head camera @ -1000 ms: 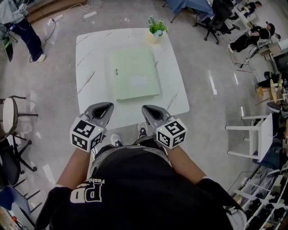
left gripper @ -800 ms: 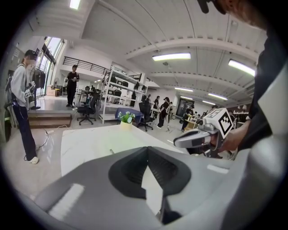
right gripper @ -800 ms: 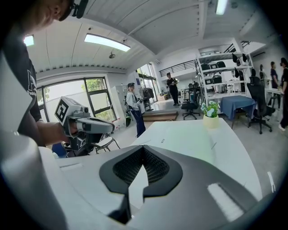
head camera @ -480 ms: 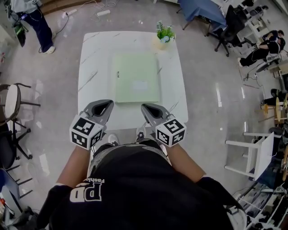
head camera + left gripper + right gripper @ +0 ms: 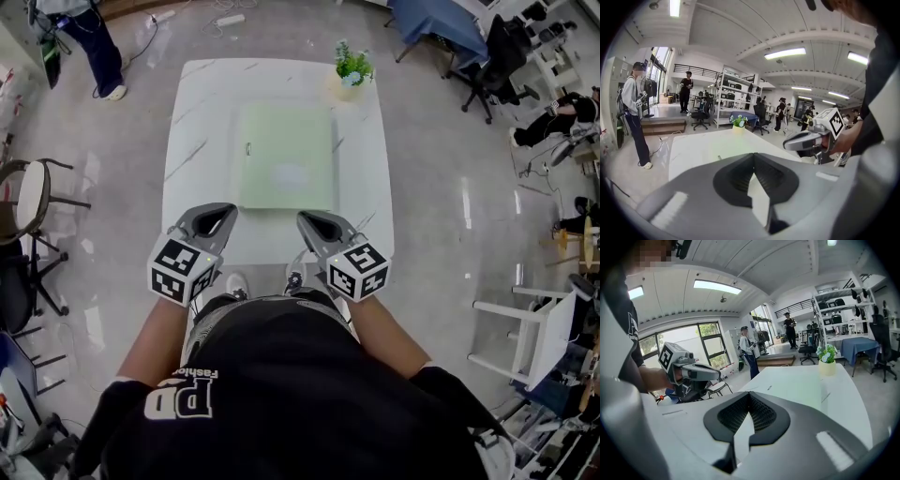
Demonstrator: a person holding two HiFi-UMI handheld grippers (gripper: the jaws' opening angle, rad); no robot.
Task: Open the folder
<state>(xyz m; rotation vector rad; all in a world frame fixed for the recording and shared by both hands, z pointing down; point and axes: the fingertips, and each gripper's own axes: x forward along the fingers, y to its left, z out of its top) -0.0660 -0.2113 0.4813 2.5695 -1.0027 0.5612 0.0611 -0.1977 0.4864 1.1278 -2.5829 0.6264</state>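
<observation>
I hold both grippers low in front of me, at the near edge of the white table (image 5: 199, 112). The left gripper (image 5: 223, 210) has its jaws brought together at the tips with nothing between them, and so does the right gripper (image 5: 306, 218); each gripper view shows only a thin slit behind the tips. The 2 grippers sit side by side with a gap between them, both short of the folder.

The pale green folder (image 5: 286, 155) lies flat and closed near the middle of the table, its edges square with the table's edges. A small clasp (image 5: 248, 148) sits at its left edge. Bare tabletop runs all around it: a wider band on the left, a narrower one on the right, and a strip between its near edge and my jaws. A potted plant (image 5: 351, 69) stands just past its far right corner.

Open floor surrounds the table. A stool (image 5: 30, 197) stands well apart on the left, and a white chair (image 5: 525, 328) well apart on the right.
</observation>
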